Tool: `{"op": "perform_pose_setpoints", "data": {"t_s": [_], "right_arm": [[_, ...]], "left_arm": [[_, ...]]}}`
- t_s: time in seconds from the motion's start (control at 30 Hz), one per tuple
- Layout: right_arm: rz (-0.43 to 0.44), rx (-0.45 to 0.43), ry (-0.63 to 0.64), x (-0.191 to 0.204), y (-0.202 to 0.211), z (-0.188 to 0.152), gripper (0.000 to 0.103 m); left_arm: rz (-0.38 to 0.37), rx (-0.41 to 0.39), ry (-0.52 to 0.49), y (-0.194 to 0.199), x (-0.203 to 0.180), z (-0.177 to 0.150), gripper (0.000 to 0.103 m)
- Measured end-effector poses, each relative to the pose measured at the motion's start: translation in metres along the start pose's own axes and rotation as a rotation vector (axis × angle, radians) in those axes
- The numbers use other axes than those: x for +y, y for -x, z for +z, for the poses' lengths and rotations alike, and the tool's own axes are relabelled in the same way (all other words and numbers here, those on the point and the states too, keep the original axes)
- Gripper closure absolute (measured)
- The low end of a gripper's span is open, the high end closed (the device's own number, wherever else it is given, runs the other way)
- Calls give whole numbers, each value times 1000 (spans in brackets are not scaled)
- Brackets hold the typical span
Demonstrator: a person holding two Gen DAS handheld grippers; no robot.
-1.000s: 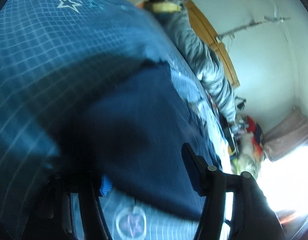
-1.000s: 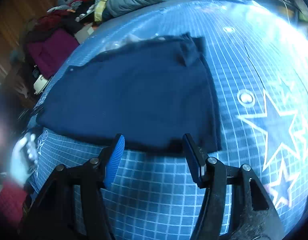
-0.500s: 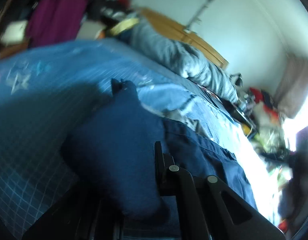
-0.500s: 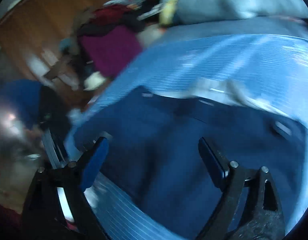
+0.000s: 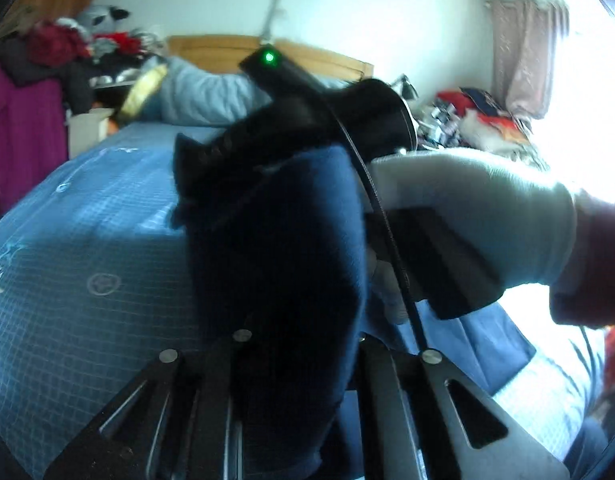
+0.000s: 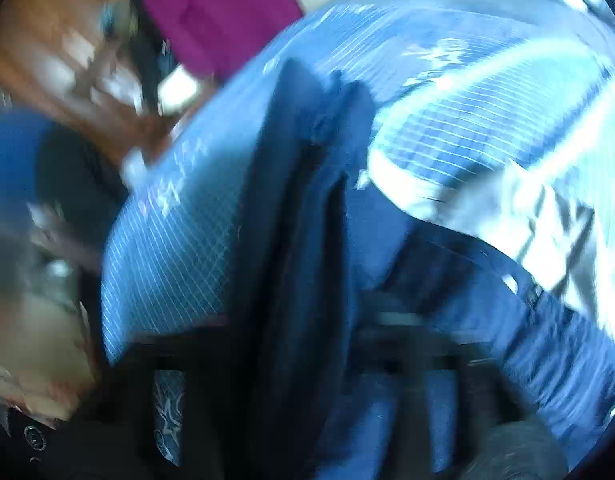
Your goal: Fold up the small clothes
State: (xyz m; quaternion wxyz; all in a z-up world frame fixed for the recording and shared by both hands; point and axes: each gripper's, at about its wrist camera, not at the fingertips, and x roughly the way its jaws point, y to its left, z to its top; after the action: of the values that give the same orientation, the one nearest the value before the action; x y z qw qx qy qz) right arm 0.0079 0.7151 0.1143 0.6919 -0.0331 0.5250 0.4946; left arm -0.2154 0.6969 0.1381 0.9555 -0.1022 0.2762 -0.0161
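Navy garment (image 5: 283, 264) lifted off the bed (image 5: 87, 248), bunched between left gripper (image 5: 295, 344) fingers, pinched. Right gripper (image 6: 307, 344) blurred; appears clamped on the same cloth, cannot tell. Risk: uneven pull, fold skews or cloth slips.

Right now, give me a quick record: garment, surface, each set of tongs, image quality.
garment: dark blue cloth, lifted and bunched up off the bed
surface: blue grid-pattern bedsheet with star prints
left tongs: shut on the cloth
right tongs: a fold of the cloth sits between them; grip state unclear from blur
hand: white glove holding the other tool, close in front of the left camera
image quality: left view usable, right view heavily motion-blurred
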Motion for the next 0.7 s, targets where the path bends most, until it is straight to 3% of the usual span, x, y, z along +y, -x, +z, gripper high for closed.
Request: {"op": "perform_pose_setpoints", "data": {"t_s": [0.17,0.33,0.43,0.6,0.7], "right_arm": [[12,-229,-57,-32,91,-69,92],[12,-333,-142,-85,167,-117,92],[-4,-322,-229,-131,174,-138,92],[19,-249,-416,-208,147,-186,90],[87,-293,-450,-218,150,-194,91]], "left_arm": [[-131,34,-92,-5,-54,9,92],[-307,77,-229,-18,-135,13,82],[-371,149,-277,-49,-171,5,78],[-404,361,-305,-116,-203,-28,77],[-383,378,-339,-125,-212,-36,73]]}}
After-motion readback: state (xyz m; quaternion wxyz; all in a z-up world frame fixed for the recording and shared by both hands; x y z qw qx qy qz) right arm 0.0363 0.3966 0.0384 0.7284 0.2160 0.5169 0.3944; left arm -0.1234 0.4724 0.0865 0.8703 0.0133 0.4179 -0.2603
